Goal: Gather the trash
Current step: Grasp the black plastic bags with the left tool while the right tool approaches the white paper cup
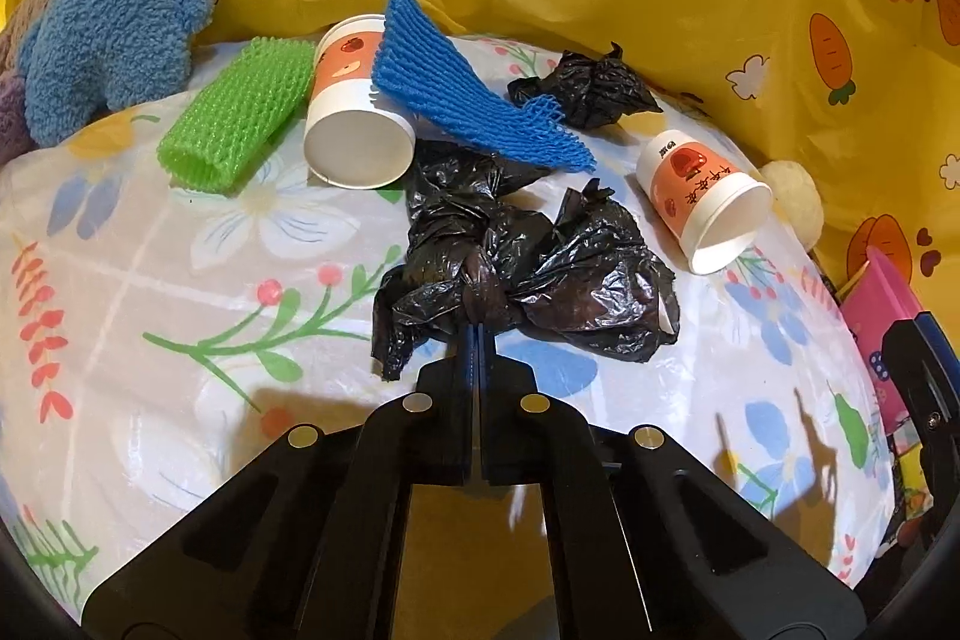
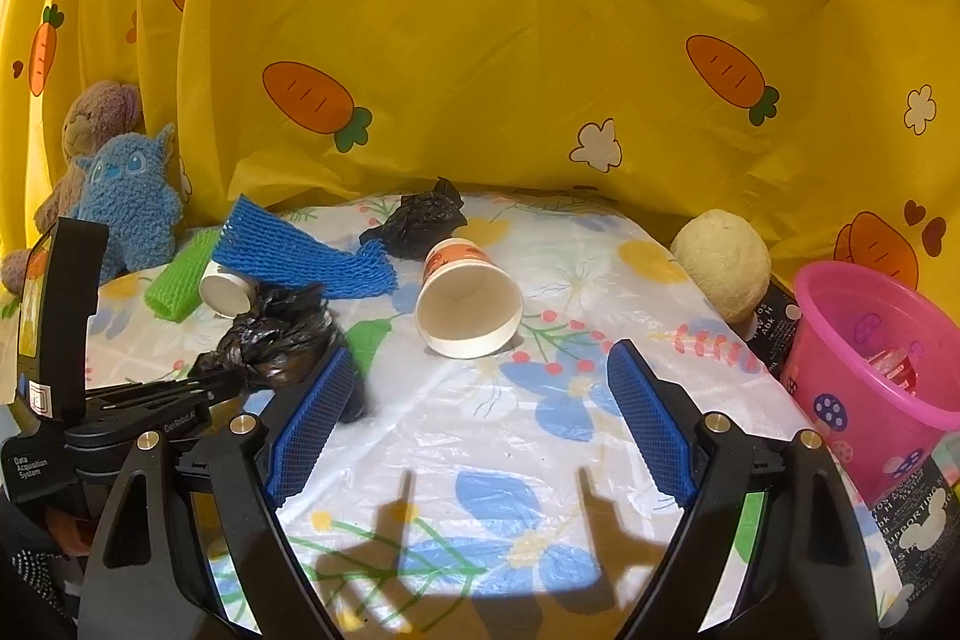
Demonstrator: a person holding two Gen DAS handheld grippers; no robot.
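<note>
On the floral table cover lies a crumpled black plastic bag (image 1: 528, 256); my left gripper (image 1: 480, 325) is shut on its twisted knot. The same black bag (image 2: 276, 334) and left gripper (image 2: 231, 379) show at the left of the right wrist view. My right gripper (image 2: 480, 388) stands open with nothing between its blue pads (image 2: 651, 430), short of a paper cup (image 2: 468, 304) lying on its side. That cup (image 1: 702, 202) lies right of the bag. A second paper cup (image 1: 354, 112), a blue foam net (image 1: 474, 94), a green foam net (image 1: 240, 118) and a smaller black bag (image 1: 591, 85) lie behind.
A pink bucket (image 2: 870, 370) stands at the table's right edge, with something red and white inside. A blue plush toy (image 1: 114, 34) and a brown one (image 2: 90, 130) sit at the back left. A beige ball (image 2: 723, 265) rests at the back right. A yellow carrot-print curtain (image 2: 540, 70) hangs behind.
</note>
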